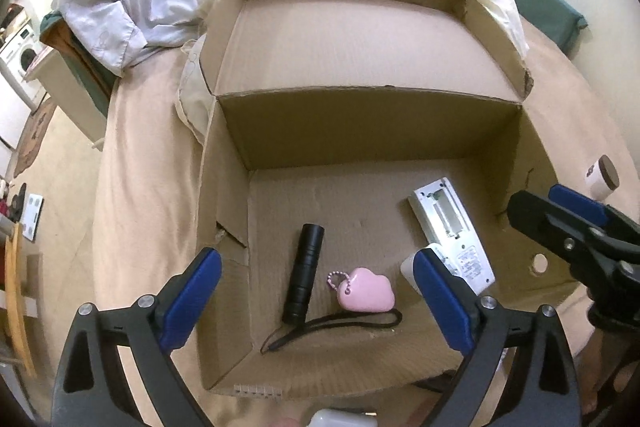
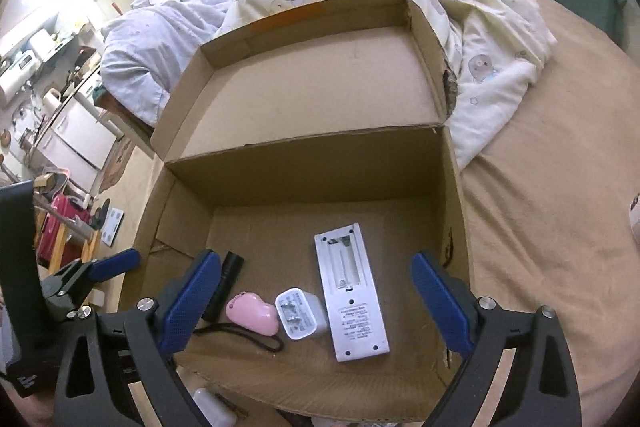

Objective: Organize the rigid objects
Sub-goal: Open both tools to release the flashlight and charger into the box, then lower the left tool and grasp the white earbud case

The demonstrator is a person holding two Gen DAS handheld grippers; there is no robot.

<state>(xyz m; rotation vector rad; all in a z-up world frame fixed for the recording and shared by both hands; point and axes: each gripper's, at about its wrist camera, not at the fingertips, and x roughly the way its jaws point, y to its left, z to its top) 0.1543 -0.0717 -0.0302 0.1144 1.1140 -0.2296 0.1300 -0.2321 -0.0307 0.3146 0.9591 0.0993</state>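
Hiding part of the white charger (image 2: 299,313), the left gripper (image 1: 318,303) blue pad blocks it in the left view. Cardboard box (image 1: 420,131) on the bed (image 1: 140,155) holds black flashlight (image 1: 303,279), pink cloud keychain (image 1: 366,289) and white remote (image 2: 351,287). Both grippers, including the right gripper (image 2: 316,301), angle downward above the box, jaws apart, empty.

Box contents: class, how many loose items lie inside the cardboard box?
4, along the near side: flashlight leftmost, pink cloud charm next, white plug, then remote rightmost, face down. The gripper fingers may hide more.
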